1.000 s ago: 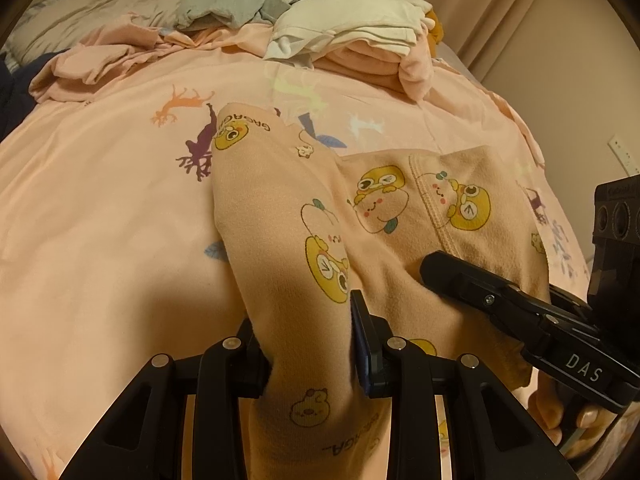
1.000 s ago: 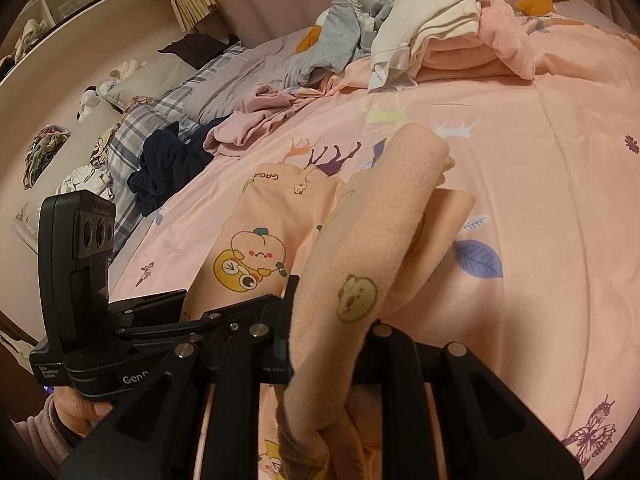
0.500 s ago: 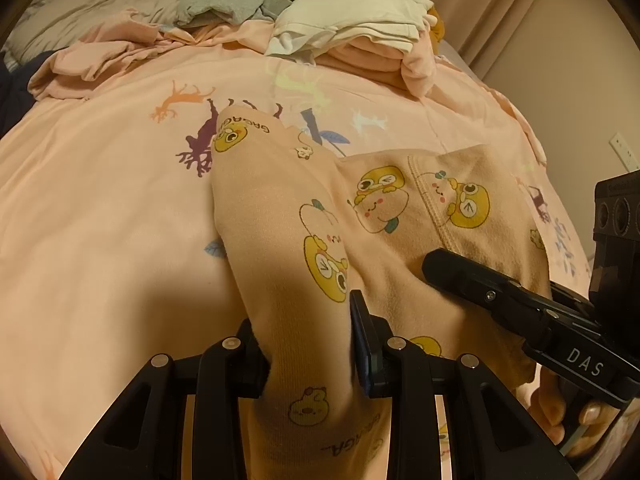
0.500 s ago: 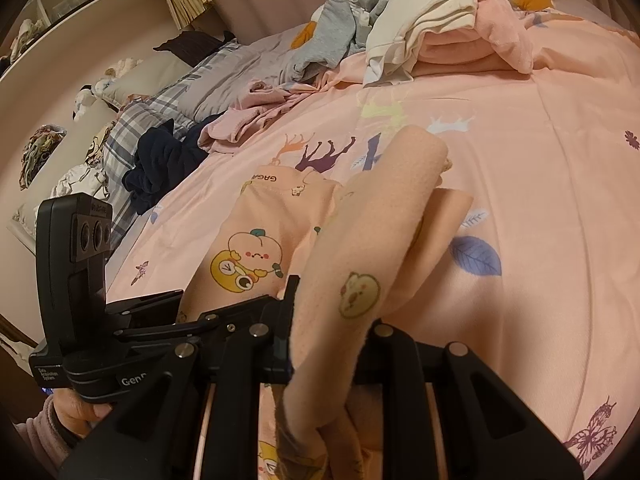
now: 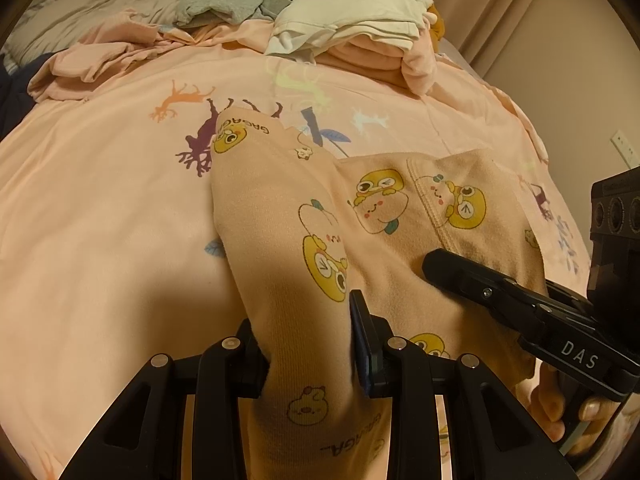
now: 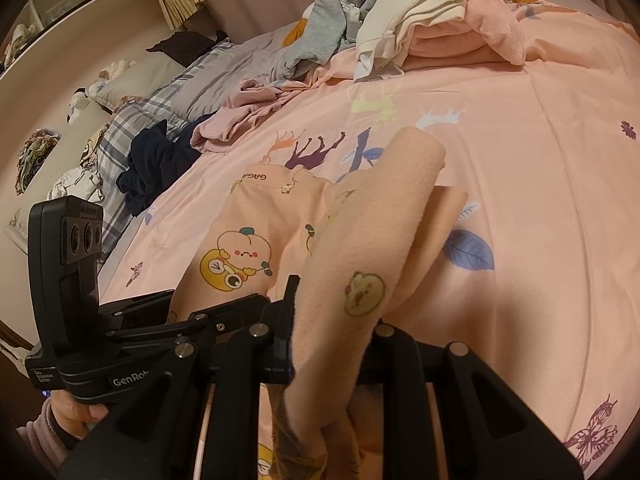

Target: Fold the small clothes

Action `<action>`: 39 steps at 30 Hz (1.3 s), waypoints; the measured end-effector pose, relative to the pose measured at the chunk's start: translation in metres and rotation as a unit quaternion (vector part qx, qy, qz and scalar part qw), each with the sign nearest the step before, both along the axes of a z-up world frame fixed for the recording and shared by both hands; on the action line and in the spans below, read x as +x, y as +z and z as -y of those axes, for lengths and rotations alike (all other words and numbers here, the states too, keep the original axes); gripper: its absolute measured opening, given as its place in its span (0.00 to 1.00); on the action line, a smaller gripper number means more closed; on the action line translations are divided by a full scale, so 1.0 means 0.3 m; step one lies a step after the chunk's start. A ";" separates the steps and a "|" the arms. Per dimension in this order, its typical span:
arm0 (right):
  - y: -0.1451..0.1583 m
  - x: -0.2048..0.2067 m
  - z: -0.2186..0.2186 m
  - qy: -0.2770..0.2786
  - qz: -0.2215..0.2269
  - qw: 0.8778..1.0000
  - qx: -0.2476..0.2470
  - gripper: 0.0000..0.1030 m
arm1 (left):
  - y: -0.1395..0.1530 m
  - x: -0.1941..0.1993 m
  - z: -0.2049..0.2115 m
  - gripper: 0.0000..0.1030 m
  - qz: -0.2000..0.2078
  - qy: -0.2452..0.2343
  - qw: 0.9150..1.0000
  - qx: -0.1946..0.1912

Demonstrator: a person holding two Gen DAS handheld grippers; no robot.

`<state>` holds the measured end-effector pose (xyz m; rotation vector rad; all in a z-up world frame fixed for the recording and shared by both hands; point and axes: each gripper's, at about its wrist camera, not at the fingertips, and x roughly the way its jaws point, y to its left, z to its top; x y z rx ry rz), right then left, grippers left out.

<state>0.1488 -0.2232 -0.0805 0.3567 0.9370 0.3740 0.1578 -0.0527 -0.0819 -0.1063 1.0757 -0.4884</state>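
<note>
left tool (image 5: pixel 310 344): clenched on a bunched leg or edge of the peach printed garment (image 5: pixel 400 216); fabric fills the gap between both pads.
right tool (image 6: pixel 332 344): clenched on another bunched fold of the same garment, lifted into a soft roll that stands up off the bed (image 6: pixel 540 184).
garment: near end held up by both tools, far end lying on the pink sheet, mid-bed; far edge reaches the printed deer on the sheet.
step (judged): mid-fold; near end raised, to be carried forward onto the far end.
do it well: keep both tools level and moving together so the fold line stays straight; bring the held edge to the far hem, lower it flat, and let go only once cloth rests on cloth.
risk: right-side fold looks rolled, not flat; likely a lumpy crease unless pulled taut sideways first.
risk 2: the grips are on bunched cloth, so corners may not line up.
writing, near: "DAS" on the right tool body as the left camera sees it (image 5: pixel 580 354); "GenRob", cut off, on the left tool body as the right camera sees it (image 6: pixel 130 380).
writing, garment: "GAGAGA" beside the yellow cartoon at the far hem (image 5: pixel 244 124); also near the left tool, part hidden.
far: unsorted clothes pile (image 5: pixel 352 20) at the head of the bed, well apart from the work.
</note>
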 end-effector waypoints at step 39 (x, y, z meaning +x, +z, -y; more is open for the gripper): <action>-0.071 0.005 0.055 -0.027 -0.037 0.999 0.019 0.25 | 0.000 0.003 0.007 0.31 0.001 -0.001 1.000 0.006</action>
